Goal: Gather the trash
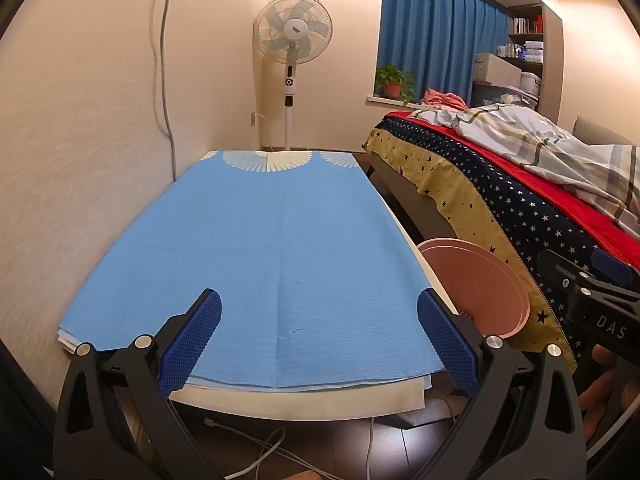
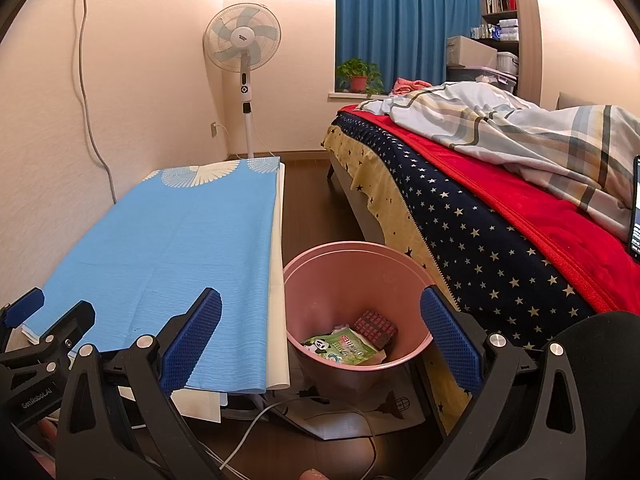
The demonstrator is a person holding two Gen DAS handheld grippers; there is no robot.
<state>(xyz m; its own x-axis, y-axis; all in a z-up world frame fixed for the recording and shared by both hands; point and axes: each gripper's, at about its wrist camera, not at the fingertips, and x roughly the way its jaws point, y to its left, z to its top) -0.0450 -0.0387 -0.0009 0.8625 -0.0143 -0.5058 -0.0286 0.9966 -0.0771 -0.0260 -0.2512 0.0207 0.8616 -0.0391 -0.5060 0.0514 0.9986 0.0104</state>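
A pink waste bin stands on the floor between the table and the bed. Inside it lie a green panda-print packet and a red and dark patterned wrapper. My right gripper hangs open just above the bin's near rim, nothing between its blue pads. My left gripper is open over the near edge of the blue tablecloth, holding nothing. The bin's rim shows at the right in the left wrist view, and the right gripper's body beyond it.
The low table runs along the left wall. A bed with a star-print cover and red blanket fills the right side. A standing fan is in the far corner. White cables and paper lie on the dark floor under the table's near end.
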